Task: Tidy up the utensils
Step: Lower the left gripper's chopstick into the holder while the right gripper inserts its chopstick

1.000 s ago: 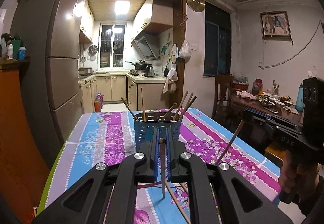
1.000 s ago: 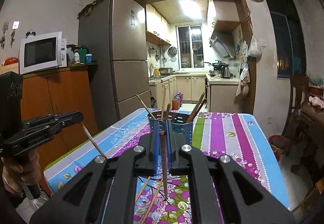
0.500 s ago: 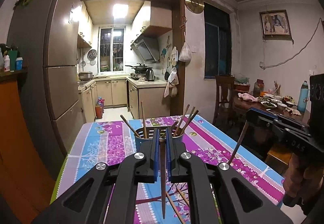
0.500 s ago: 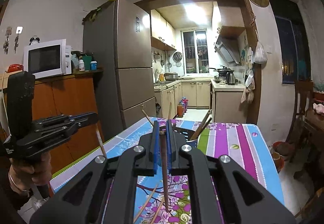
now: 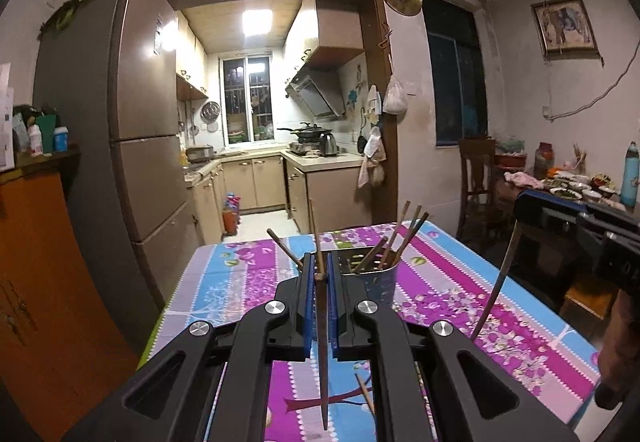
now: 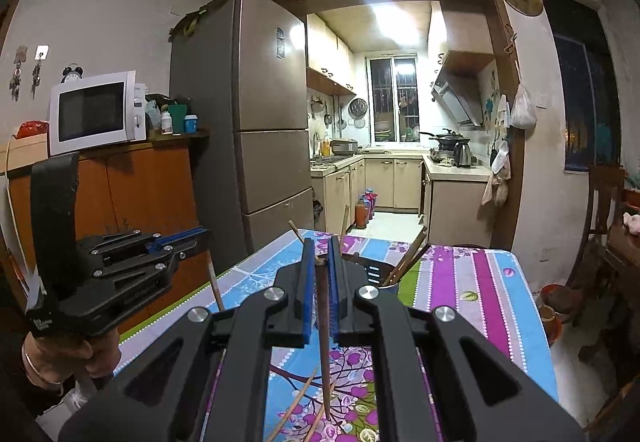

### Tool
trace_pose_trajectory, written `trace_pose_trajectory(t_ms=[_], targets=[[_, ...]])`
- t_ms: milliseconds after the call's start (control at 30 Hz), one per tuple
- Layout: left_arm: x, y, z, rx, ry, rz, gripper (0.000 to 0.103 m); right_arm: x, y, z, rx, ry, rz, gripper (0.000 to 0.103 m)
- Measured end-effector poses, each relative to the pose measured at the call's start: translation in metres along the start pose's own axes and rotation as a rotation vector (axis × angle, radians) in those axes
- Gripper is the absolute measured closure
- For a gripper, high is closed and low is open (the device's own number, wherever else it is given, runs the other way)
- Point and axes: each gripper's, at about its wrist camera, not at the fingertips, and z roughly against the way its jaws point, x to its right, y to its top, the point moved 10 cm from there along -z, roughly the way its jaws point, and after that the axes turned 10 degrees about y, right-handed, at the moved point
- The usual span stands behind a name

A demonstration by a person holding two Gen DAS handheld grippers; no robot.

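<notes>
Dark tapered chopstick and chopstick — one pinched in each gripper's nearly closed jaws.

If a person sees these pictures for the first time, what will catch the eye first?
Probably the left gripper, low in the middle of its view, shut on a dark chopstick that hangs point down. The right gripper holds another chopstick likewise. Just beyond, a holder bristling with chopsticks stands on the bright floral tablecloth.
</notes>
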Motion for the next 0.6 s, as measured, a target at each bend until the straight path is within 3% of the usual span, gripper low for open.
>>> trace_pose_trajectory(t_ms=[300, 600], targets=[[0.004, 0.008, 0.001, 0.037, 0.075, -0.045, 0.095, 0.004, 0.012, -0.015, -0.011, 0.006, -0.004, 0.098], [0.004, 0.008, -0.003, 0.044, 0.088, -0.053, 0.095, 0.008, 0.019, -0.02, -0.007, -0.004, 0.008, 0.098]])
